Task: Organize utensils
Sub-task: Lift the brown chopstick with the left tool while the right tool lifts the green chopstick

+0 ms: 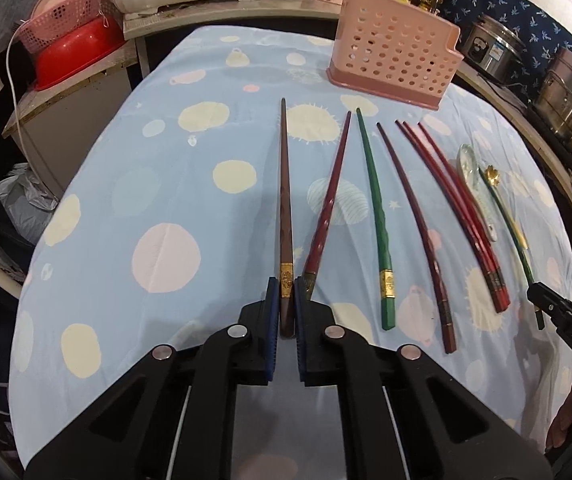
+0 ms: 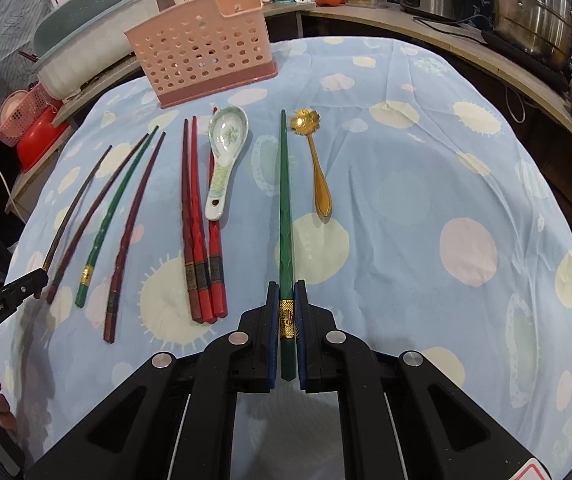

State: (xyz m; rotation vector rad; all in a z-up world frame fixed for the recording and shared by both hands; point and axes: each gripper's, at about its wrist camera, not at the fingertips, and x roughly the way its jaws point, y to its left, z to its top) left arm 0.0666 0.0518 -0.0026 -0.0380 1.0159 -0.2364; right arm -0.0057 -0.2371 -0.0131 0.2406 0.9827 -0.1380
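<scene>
Gripping a brown chopstick (image 1: 284,216), left gripper (image 1: 284,300) fingers clamp its gilt end; right gripper (image 2: 286,304) pinches a green chopstick (image 2: 284,216). Both prob. lifted off worktop (image 2: 406,160), w/ pink holder (image 2: 201,44) behind.

red basin (image 1: 73,60), steel pots (image 2: 534,12), spotted blue tablecloth (image 1: 145,184)

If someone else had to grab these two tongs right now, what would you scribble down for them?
Left tongs: shut on the brown chopstick, near its gold band.
Right tongs: shut on a green chopstick, likewise.
On the dotted cloth: the other green chopstick, dark red ones, three bright red chopsticks, ceramic spoon, gold spoon.
Pink holder at the far edge; nothing seen in it.
Done: nothing sorted yet. Left: everything goes in.
</scene>
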